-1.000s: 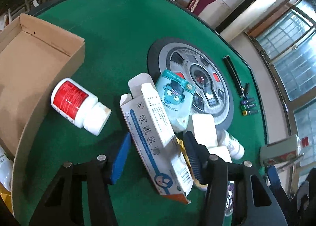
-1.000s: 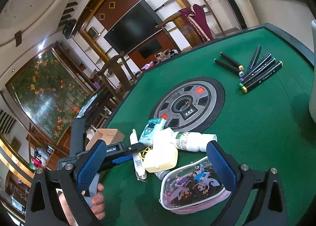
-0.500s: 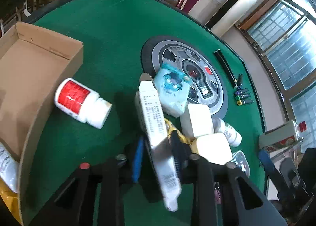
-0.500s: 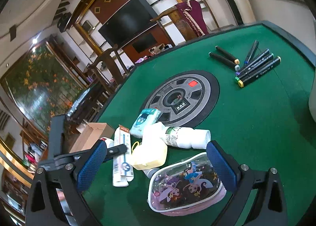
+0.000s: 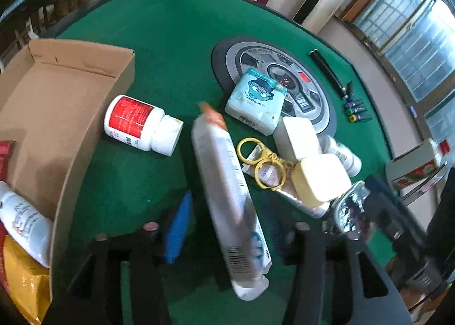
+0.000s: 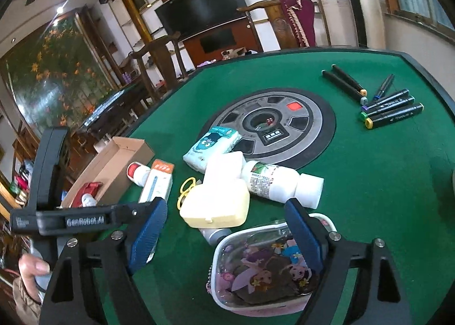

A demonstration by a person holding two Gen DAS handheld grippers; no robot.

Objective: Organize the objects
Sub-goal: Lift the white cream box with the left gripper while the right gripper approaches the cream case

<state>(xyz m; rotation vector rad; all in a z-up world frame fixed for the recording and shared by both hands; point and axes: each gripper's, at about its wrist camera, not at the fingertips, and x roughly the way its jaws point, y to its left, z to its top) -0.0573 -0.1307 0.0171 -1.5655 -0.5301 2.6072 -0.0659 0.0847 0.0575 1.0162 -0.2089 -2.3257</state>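
Clutter crowding the green tabletop (image 5: 159,41)
Left tongs (image 5: 224,228) opening around long carton (image 5: 224,183); right tongs (image 6: 224,231) wide, closing over cartoon pouch (image 6: 264,265)

Wood-panelled wall w/ big dark TV (image 6: 199,9), shelves either side, carved wooden chair (image 6: 159,63), flower mural (image 6: 54,69) left, barred windows (image 5: 409,49) right, daylight.

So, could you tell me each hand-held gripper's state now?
Left hand-held gripper: opening, long box loose between jaws.
Right hand-held gripper: closing over cartoon pouch, not gripping.
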